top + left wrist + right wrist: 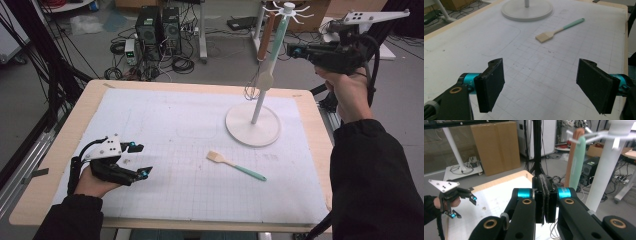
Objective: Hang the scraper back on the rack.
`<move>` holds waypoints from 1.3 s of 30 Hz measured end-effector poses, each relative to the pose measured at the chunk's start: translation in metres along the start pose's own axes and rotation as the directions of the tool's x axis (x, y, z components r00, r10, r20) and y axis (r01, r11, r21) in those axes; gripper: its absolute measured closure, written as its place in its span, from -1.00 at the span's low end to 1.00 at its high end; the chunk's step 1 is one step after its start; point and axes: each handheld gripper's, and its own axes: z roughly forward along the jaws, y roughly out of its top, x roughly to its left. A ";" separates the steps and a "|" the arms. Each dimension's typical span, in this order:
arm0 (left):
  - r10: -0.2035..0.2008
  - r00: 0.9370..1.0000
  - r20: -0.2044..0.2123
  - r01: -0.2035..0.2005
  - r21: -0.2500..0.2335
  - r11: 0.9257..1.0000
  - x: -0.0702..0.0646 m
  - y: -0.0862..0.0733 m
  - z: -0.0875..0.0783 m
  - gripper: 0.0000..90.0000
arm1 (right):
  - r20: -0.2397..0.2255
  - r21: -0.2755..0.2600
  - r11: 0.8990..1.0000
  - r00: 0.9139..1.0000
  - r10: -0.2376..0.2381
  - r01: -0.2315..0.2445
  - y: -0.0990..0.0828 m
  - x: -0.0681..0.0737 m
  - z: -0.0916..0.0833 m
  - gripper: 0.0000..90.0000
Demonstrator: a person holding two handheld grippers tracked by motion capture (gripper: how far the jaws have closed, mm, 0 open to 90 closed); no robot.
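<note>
Hanging utensils on a white rack (259, 102): the right gripper (291, 50) is hovering beside the hooks with jaws pressed together, empty. The left gripper (141, 160) is resting spread on the mat. A brush (235, 165) is lying between rack and person; grasp its teal handle midway, keeping it level.

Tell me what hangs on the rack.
From the rack hooks hang a mint utensil, a brown-handled one and a wire whisk. The pole covers part of the mint utensil, so its kind is unclear.
</note>
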 end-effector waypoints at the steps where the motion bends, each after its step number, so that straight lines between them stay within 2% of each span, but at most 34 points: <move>1: -0.001 1.000 -0.001 0.001 -0.001 1.000 0.000 0.000 0.000 -0.50 | 0.000 -0.002 1.000 1.000 -0.004 0.004 0.002 0.000 0.000 0.98; 9: -0.001 1.000 -0.002 0.001 -0.003 1.000 0.000 0.000 -0.001 -0.50 | -0.009 0.004 1.000 1.000 -0.011 0.011 0.014 0.002 0.004 0.98; 39: -0.004 1.000 0.005 0.004 -0.003 1.000 0.001 -0.001 0.001 -0.50 | -0.029 0.012 1.000 0.999 -0.016 0.016 0.020 -0.004 0.009 0.98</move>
